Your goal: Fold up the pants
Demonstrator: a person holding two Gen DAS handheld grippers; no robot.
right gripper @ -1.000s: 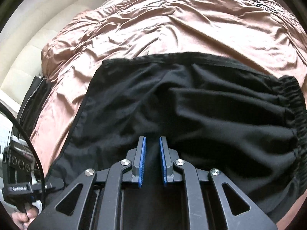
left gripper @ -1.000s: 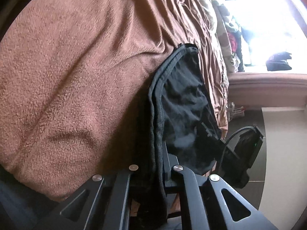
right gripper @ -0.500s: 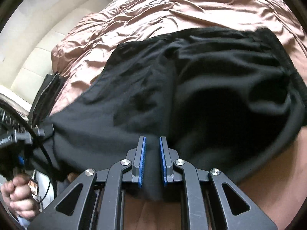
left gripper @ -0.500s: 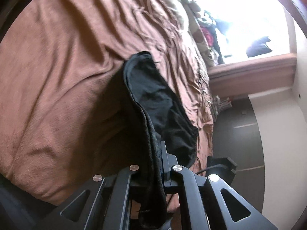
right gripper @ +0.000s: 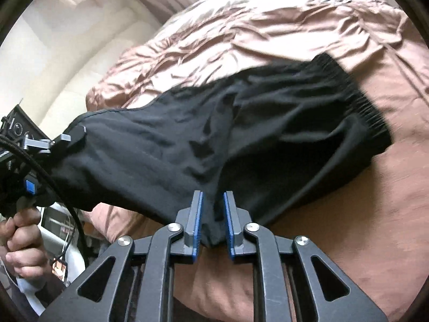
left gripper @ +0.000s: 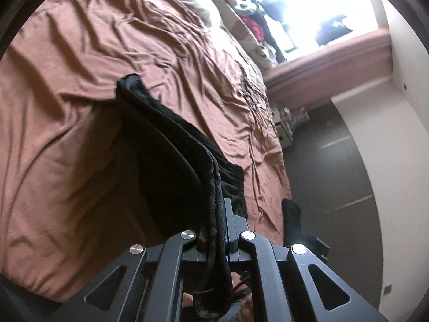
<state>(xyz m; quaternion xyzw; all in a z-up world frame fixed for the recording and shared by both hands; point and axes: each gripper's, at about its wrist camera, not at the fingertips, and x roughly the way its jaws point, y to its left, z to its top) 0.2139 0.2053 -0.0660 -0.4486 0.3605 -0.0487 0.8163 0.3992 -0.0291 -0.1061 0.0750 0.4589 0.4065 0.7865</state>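
Note:
The black pants (right gripper: 241, 139) hang lifted above the brown bed cover (right gripper: 268, 32), stretched between both grippers. My right gripper (right gripper: 213, 214) is shut on a lower edge of the fabric, which bunches between its blue pads (right gripper: 198, 214). My left gripper (left gripper: 217, 230) is shut on a thick hem of the pants (left gripper: 171, 145), which runs away from it as a taut black ridge. The left gripper also shows at the left edge of the right wrist view (right gripper: 67, 142), gripping the pants' far corner. The elastic waistband (right gripper: 356, 94) droops at the right.
The bed cover (left gripper: 80, 107) fills most of both views. Pillows (left gripper: 236, 21) and a bright window (left gripper: 308, 5) lie beyond it. Dark floor (left gripper: 335, 174) and a white wall (left gripper: 396, 161) are to the right. A cream padded headboard (right gripper: 67, 48) stands at the left.
Both grippers have risen, lifting the pants off the bed; the waistband end has swung up and now hangs free. Both grips stay shut.

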